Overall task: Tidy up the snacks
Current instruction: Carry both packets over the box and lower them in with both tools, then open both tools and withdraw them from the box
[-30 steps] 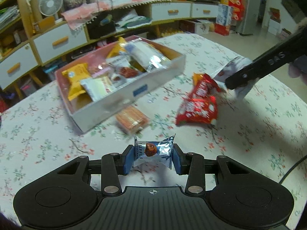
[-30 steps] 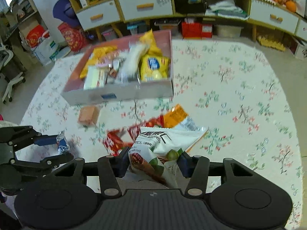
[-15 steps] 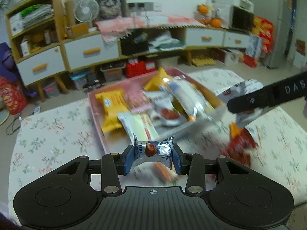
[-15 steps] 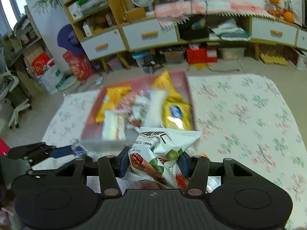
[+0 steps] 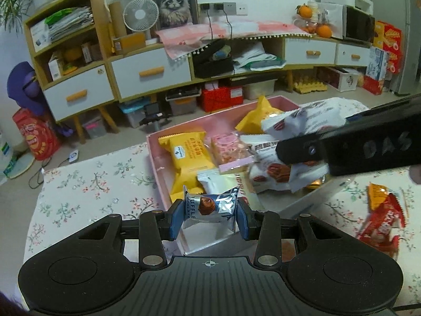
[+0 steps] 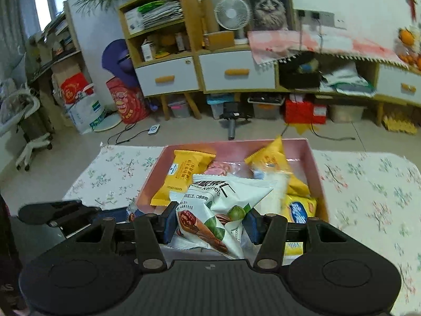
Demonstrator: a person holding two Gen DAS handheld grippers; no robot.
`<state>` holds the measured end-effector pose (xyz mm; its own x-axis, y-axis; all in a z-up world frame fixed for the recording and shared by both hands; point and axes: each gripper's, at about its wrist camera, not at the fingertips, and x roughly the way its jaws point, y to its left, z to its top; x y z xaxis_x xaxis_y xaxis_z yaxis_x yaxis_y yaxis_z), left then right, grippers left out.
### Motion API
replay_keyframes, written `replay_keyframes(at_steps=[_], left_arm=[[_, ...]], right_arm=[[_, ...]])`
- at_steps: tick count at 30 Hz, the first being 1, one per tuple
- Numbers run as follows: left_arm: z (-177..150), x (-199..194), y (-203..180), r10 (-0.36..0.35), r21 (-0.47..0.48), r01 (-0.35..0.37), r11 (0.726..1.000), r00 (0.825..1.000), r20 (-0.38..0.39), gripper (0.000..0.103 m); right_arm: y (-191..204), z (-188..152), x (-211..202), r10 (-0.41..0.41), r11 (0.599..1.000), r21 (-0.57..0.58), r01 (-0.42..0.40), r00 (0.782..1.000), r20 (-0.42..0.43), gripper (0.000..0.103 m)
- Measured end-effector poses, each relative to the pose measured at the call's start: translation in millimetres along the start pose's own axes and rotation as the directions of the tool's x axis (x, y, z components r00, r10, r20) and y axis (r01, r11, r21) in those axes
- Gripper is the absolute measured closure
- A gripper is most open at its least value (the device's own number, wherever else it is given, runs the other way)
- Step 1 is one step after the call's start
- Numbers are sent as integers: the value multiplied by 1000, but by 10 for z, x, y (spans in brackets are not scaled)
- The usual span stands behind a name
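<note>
Both our claws carry snacks over the pink box (image 6: 314,166).
Our left claw (image 5: 209,216) clamps a truffle chocolate (image 5: 210,208); our right claw (image 6: 211,223) pinches a white nut-kernel bag (image 6: 223,208).

One pink box (image 5: 155,155), two fans (image 5: 140,15), two white drawers (image 6: 168,79), three oranges (image 5: 323,29).

"UFFLE" on chocolate wrapper (image 5: 210,207), "DAS" on hand-held gripper (image 5: 368,144), "Kernels" on nut bag (image 6: 223,205)
</note>
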<state>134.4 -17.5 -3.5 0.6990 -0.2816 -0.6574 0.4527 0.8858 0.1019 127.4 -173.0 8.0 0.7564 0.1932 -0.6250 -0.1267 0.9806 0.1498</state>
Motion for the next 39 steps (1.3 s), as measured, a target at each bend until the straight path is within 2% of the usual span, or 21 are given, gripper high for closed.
replay_keyframes(at_steps=[8,17,18,19,21,22,26,39], left_arm=[[-25,112,-7,0,17,0,1000,1000,-9,64],[-19,120,-10,-19,16,19,1000,1000,3,60],[-19,115,-16,-21,16,21,1000,1000,5,58],[-18,109,-19,-21,14,21,1000,1000,4,51],[-20,88,-19,-31,8,31,999,999,9,46],[-20,78,-15,-35,5,35,999,999,8,45],[-7,29,-18,-44,-12,44,999,999,9,37],[-55,-173,-160,-53,6,53,999,998,-21,23]], right_arm=[[29,-85,156,-39,996,-82,39,999,-5,82],[17,-112,176,-44,995,-91,43,999,-6,81],[36,-107,186,-41,995,-94,40,999,-9,79],[48,-107,180,-43,994,-97,42,999,-7,78],[62,-99,152,-45,994,-100,45,999,1,65],[71,-92,143,-45,994,-98,45,999,8,64],[69,-59,81,-36,996,-80,38,999,22,58],[27,-67,-177,-58,995,-75,59,998,15,42]])
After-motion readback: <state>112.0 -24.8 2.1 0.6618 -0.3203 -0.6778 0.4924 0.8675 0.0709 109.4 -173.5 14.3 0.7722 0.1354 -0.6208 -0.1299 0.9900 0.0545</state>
